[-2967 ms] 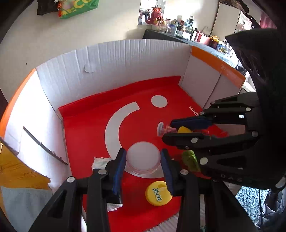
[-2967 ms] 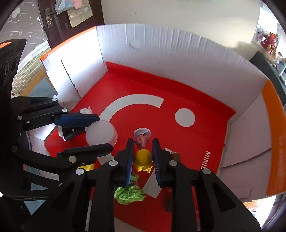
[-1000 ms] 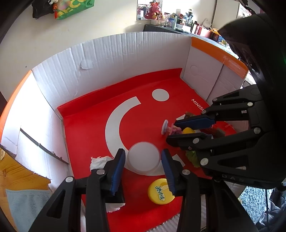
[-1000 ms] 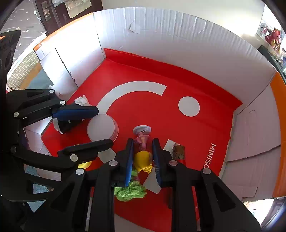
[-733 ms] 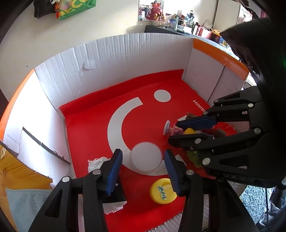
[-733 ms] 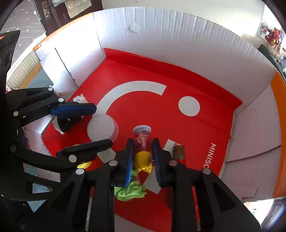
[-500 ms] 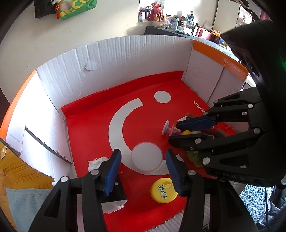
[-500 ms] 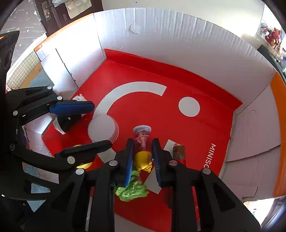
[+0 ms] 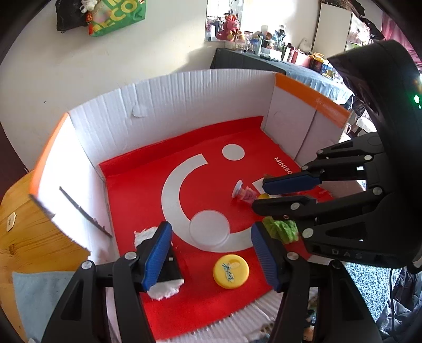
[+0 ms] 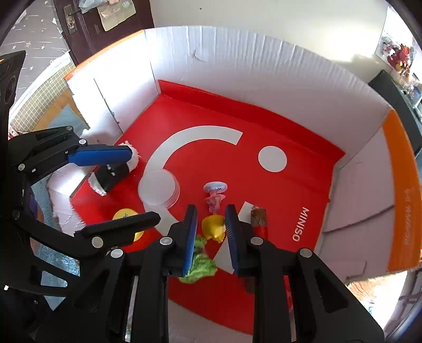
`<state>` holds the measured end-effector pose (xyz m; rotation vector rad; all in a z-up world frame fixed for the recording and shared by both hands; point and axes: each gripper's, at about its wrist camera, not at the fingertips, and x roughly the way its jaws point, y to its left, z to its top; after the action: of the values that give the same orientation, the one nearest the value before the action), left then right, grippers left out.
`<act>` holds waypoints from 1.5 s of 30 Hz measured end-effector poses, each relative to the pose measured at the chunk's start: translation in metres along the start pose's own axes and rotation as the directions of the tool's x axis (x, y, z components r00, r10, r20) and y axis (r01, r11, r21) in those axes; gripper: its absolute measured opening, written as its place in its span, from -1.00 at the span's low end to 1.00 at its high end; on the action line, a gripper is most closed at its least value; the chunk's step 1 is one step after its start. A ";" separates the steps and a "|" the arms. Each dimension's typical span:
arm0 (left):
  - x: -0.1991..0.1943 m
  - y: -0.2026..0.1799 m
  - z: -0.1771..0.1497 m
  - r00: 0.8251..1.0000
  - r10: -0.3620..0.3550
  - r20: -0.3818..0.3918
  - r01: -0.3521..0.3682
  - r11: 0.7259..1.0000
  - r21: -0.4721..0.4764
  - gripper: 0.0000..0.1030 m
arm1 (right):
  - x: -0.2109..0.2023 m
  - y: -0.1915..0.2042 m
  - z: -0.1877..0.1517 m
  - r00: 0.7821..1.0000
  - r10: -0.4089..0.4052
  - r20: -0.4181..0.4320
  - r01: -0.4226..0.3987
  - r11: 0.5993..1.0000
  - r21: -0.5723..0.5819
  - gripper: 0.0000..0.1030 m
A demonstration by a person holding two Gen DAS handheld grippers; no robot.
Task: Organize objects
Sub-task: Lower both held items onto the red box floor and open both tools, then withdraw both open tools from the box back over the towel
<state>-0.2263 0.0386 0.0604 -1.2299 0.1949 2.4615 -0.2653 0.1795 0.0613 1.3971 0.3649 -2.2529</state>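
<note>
Item, pick-up step: my right tongs (image 10: 211, 224) half-spread astride the yellow toy (image 10: 214, 230) in the box (image 10: 237, 66), not yet pinching; my left tongs (image 9: 211, 248) spread wide, empty, clear lid (image 9: 209, 230) just ahead; next, I judge, squeeze and lift.

Small toys (image 10: 214, 230) scattered on red floor

A green bag (image 9: 116, 15) hangs on the wall – beyond it, a cluttered dark table (image 9: 266, 62) with a red plush toy (image 9: 232, 25)
</note>
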 end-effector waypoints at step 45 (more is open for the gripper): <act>-0.134 -0.061 -0.158 0.941 0.092 0.325 -0.047 0.988 -0.145 0.99 | -0.132 0.084 -0.205 0.845 -0.174 0.505 0.088 0.978 0.190 0.82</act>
<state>-0.0121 0.0119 0.0737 -0.8489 -0.0217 2.7355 -0.0143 0.2323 0.0890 0.7854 0.0970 -2.7074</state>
